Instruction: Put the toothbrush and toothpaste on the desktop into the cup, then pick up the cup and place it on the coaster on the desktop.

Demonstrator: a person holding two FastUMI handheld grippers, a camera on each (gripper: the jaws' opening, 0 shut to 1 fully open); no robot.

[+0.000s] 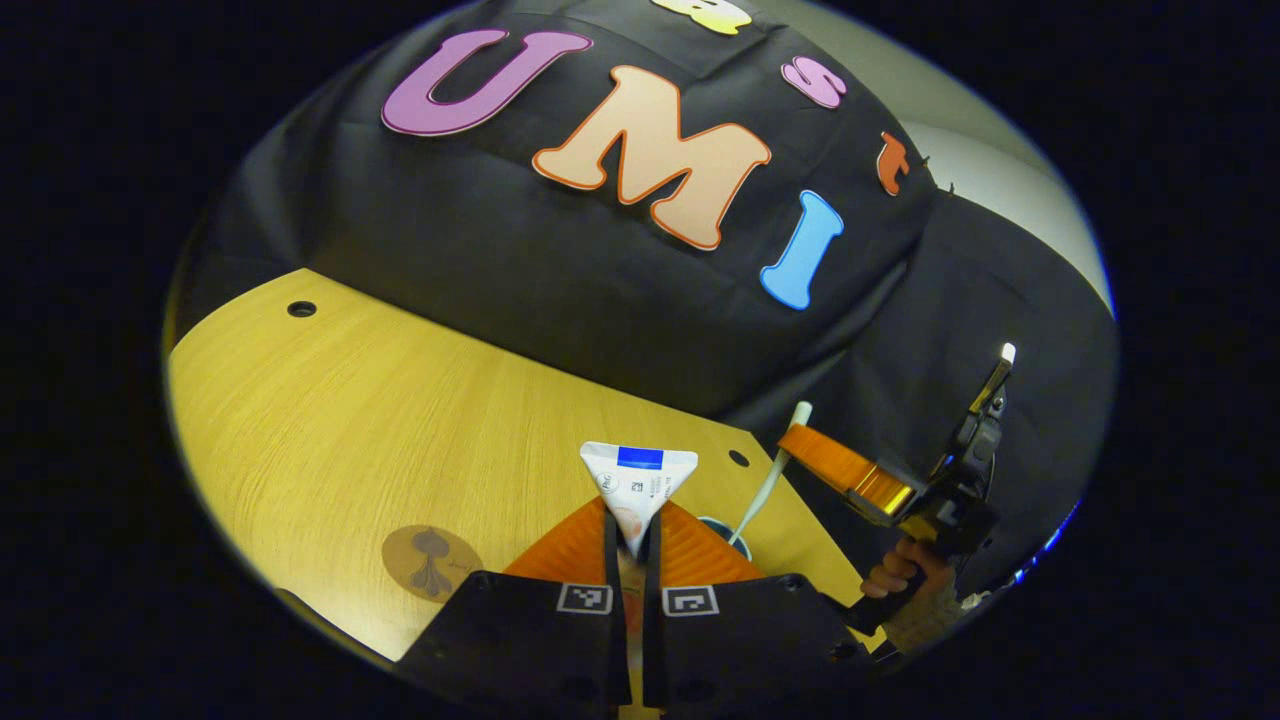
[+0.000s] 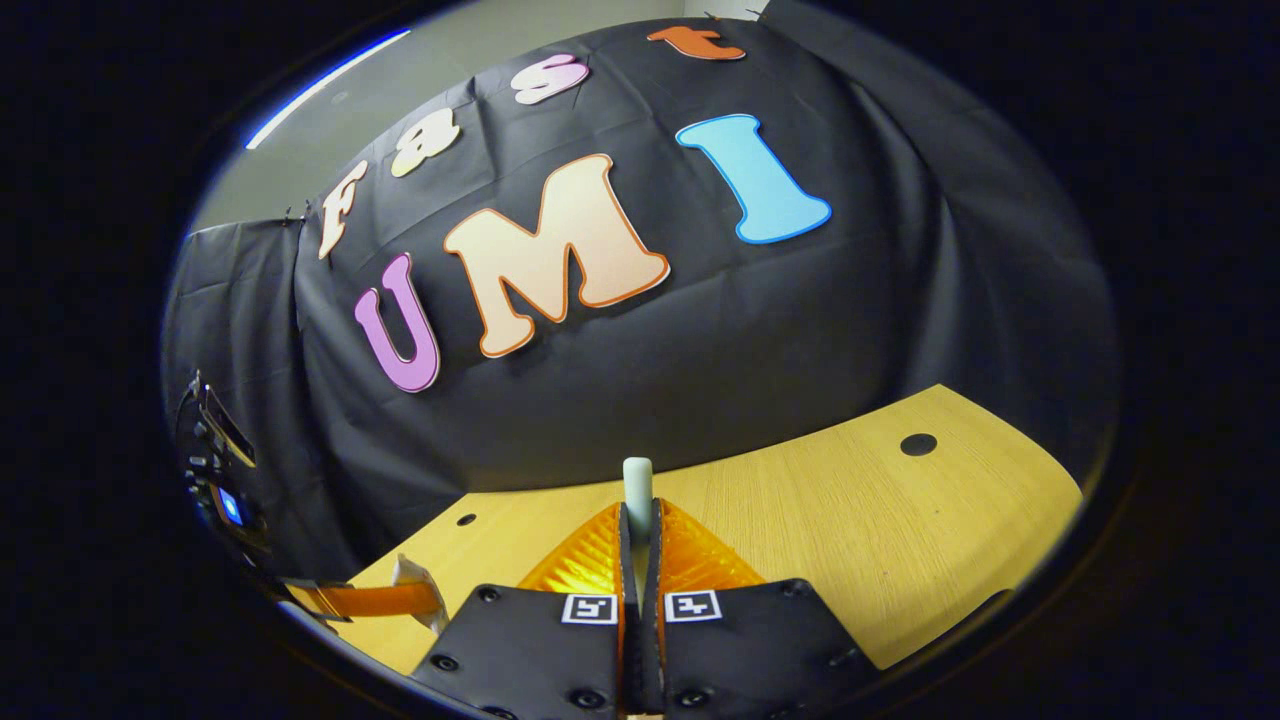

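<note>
Toothpaste tube (image 1: 638, 490) is seen in the left gripper view, pinched between the two fingers of the left gripper (image 1: 630, 545); its long axis runs forward along the fingers, the flat crimped end fanned out wide and pointing away from the camera, above the table. The tube is white with a blue band across the crimp. Beyond it a dark blue cup rim (image 1: 722, 527) is partly seen, the rest hidden by the fingers. A toothbrush (image 1: 772, 470), a slim pale stick, is held tilted over that rim by the right gripper (image 1: 800, 440), which reaches in from the right, gripped from below by a hand (image 1: 905, 580). In the right gripper view the fingers of the right gripper (image 2: 638, 545) are pressed onto the toothbrush (image 2: 637, 480), whose rounded pale end stands up past the tips. The desktop (image 1: 350, 420) is light wood with straight grain and small dark round holes. A round tan coaster (image 1: 430, 562) with a dark motif lies flat to the left, near the table's edge.
</note>
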